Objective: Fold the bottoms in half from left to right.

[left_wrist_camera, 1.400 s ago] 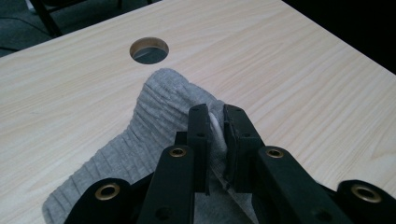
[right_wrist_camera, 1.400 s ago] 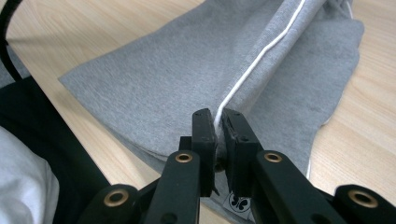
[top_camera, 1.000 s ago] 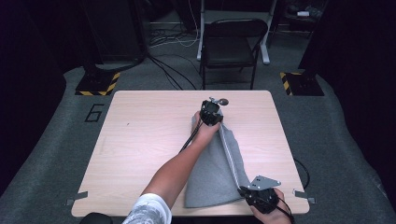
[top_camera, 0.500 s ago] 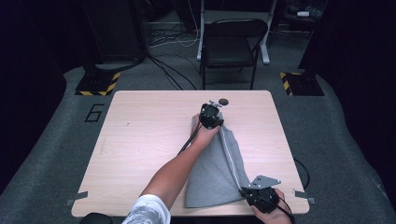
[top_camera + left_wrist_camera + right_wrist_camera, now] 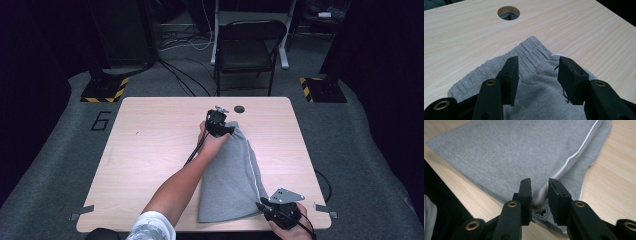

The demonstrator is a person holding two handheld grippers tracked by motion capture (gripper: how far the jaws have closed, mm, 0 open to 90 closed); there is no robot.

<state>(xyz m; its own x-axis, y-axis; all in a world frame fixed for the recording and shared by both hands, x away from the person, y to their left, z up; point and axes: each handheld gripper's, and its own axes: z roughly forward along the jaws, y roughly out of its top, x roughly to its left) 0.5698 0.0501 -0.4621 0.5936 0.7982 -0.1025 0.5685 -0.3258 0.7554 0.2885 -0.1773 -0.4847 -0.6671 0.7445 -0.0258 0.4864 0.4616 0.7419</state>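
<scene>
The folded grey fleece shorts (image 5: 231, 172) lie flat on the light wooden desk (image 5: 150, 150), the left gripper (image 5: 537, 75) parted over the ribbed waistband, the right gripper (image 5: 539, 195) parted around the hem corner, both having just been opening.

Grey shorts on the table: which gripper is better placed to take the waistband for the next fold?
Left. The left gripper has just been opening over the ribbed waistband of the grey shorts, jaws apart on either side of it. The right gripper is at the opposite, near hem.
</scene>
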